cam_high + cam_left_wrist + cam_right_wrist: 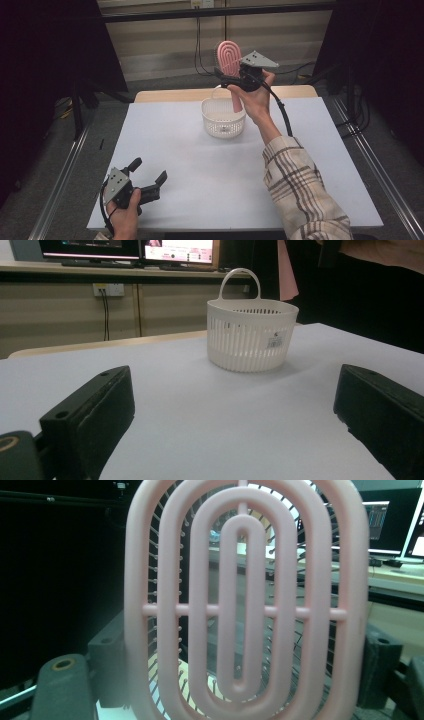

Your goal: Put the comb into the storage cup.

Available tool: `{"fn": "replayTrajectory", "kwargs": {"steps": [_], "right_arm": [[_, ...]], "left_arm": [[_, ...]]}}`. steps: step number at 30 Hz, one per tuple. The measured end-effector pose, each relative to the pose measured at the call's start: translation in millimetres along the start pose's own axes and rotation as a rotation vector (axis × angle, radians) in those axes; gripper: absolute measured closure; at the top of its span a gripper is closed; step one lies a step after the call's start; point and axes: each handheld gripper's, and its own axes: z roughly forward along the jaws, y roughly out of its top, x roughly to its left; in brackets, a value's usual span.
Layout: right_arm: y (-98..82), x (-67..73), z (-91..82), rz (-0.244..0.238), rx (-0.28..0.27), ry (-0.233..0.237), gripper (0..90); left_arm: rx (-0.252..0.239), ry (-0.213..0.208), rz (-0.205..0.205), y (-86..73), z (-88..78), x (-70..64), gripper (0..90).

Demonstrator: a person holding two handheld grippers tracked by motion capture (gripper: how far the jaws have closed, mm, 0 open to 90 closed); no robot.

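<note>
Fingers of your right gripper (234,75) are clamped across the wide head of the pink hairbrush (229,56), one black jaw on each edge of it, so they stand far apart yet are fully loaded. You hold the brush upright, head up, with its handle hanging down toward the white basket (223,120). From the table's centre, basket and brush sit at about twelve o'clock, near the far edge.

Your main risk is the handle. It points down at or just behind the basket's far rim, and from the high view you cannot tell whether its tip is inside the rim or outside it. Lower it off line and it will likely catch the rim or the looped carry handle (240,282); the basket looks light, so it could tip or skid across the smooth white table (200,170). The hold is also on an open, ribbed head, so a knock from below could swing the brush between the jaws. Let go too high and the brush may bounce out or topple the basket.

Your right forearm reaches up and away from about five o'clock, wrist raised above the basket, gripper pointing across the table toward nine o'clock.

Your left gripper (149,177) lies low at about seven o'clock, jaws spread wide with nothing between them, aimed at the basket.
</note>
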Motion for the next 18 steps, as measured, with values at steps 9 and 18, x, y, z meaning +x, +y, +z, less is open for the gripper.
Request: {"fn": "replayTrajectory", "kwargs": {"steps": [9,18], "right_arm": [[-12.3,-5.7,-0.1,0.025,0.005,-0.014,19.4],[-21.2,-7.1,1.3,0.033,0.014,-0.016,19.4]], "left_arm": [[0.010,-0.008,0.011,-0.1,0.3,-0.1,3.0],[0.008,-0.009,0.003,-0.3,0.6,-0.6,3.0]]}}
